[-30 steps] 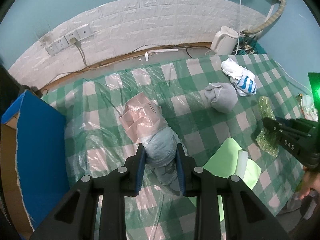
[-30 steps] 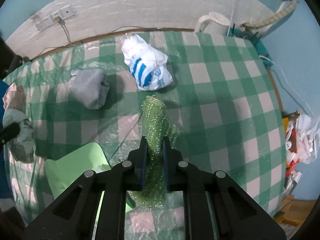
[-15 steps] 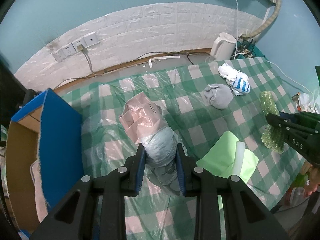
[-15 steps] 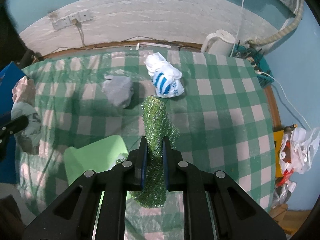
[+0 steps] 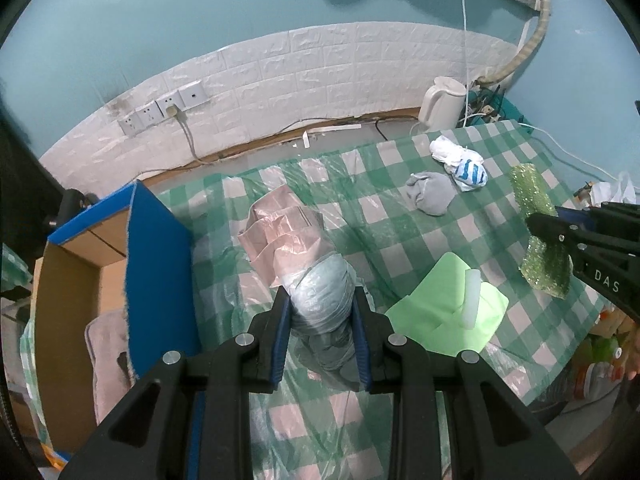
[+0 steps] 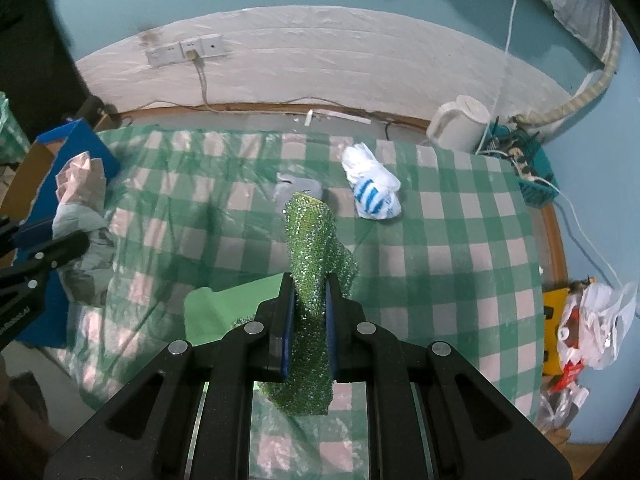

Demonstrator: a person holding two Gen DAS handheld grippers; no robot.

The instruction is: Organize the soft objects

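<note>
My left gripper (image 5: 320, 304) is shut on a grey and pink plastic bundle (image 5: 304, 264), lifted above the green checked tablecloth (image 5: 384, 248). My right gripper (image 6: 310, 300) is shut on a sparkly green scouring cloth (image 6: 314, 240), also off the table; the same cloth (image 5: 540, 224) shows at the right of the left wrist view. On the table lie a grey sock ball (image 5: 430, 198), a white and blue plastic bag (image 5: 460, 162) and a light green folded cloth (image 5: 444, 308) with a white foam strip (image 5: 470, 298) on it.
An open cardboard box with a blue flap (image 5: 156, 264) stands at the table's left edge, a pinkish towel (image 5: 106, 352) inside it. A white kettle (image 5: 442, 104) and cables sit at the back right. Plastic bags (image 6: 592, 328) lie beyond the right edge.
Both grippers have risen with their loads, so the table looks smaller and farther. The cardboard box has come into the left wrist view. Neither grip has changed.
</note>
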